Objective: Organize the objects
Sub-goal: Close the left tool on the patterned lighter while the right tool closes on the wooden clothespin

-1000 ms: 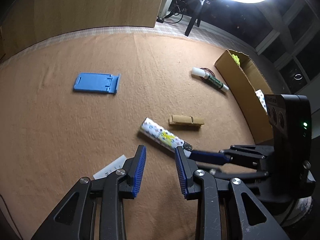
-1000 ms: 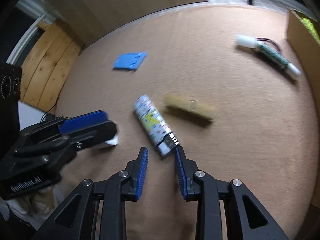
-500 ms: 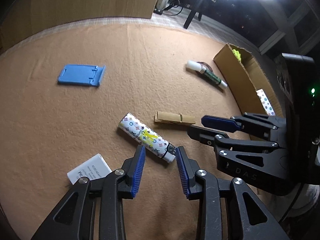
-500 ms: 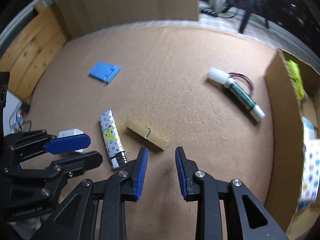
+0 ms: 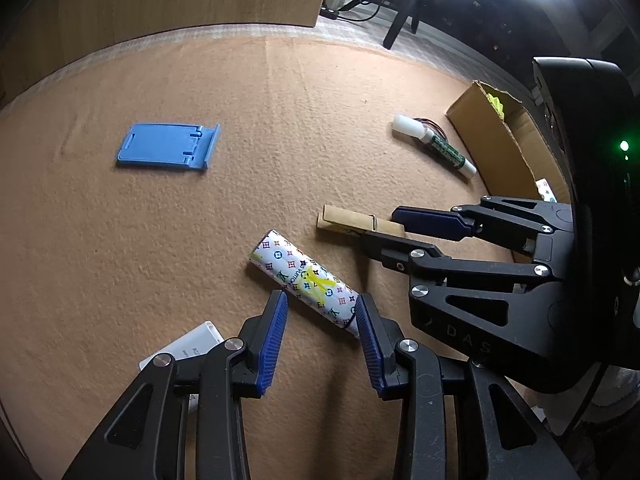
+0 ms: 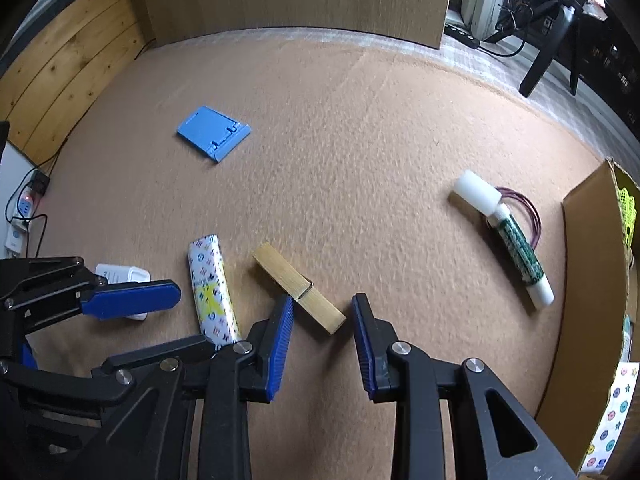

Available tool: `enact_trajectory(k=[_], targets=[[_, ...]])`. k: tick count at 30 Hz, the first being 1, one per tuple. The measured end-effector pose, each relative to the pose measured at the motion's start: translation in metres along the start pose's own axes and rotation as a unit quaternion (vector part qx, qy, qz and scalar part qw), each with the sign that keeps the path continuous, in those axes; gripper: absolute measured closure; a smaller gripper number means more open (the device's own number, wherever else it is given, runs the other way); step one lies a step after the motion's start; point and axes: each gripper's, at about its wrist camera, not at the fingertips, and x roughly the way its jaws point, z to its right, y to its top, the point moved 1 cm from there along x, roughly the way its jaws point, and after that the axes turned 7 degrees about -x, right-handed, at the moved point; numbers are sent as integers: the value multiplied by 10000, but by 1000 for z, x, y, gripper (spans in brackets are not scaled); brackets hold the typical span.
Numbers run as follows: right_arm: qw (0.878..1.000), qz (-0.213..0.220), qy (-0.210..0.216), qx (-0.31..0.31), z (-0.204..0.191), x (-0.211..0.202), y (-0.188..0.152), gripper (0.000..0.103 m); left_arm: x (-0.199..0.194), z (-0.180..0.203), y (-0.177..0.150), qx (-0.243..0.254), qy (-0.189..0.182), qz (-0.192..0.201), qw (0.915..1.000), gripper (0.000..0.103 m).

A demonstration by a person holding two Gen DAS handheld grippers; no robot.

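I'm over a tan felt mat point(image 5: 168, 248) with a wooden board behind it. The patterned lighter point(image 5: 304, 282) lies flat on the mat, and its near end sits between the fingers of my left gripper point(image 5: 322, 334). The jaws have just been opening and stand apart around it, their pads not pressing. Just beyond it lies the wooden clothespin point(image 6: 298, 293), whose near end falls in the gap of my right gripper point(image 6: 322, 338), jaws apart and not clamped. A white adapter point(image 6: 120, 276) sits beside the lighter, partly under my left fingers. Farther off I see a blue phone stand point(image 5: 168, 146), a white-and-green marker point(image 6: 506, 238) and a cardboard box point(image 6: 592, 280) at the right edge.
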Motion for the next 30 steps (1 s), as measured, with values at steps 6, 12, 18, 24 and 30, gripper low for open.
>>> enact_trajectory(k=[6, 12, 18, 24, 30], targets=[[9999, 17, 30, 125, 5, -1, -1, 86, 6, 2, 0, 13, 50, -82, 10000, 57], [9991, -9, 223, 352, 15, -7, -12, 92, 12, 7, 2, 88, 139, -137, 9998, 52], [9983, -44, 165, 559, 23, -14, -29, 92, 18, 14, 7, 236, 417, -155, 9987, 52], [9987, -27, 106, 500, 20, -15, -35, 92, 21, 16, 16, 360, 648, -110, 9972, 71], [9989, 43, 9, 477, 15, -10, -26, 87, 20, 13, 17, 395, 694, -108, 9967, 79]])
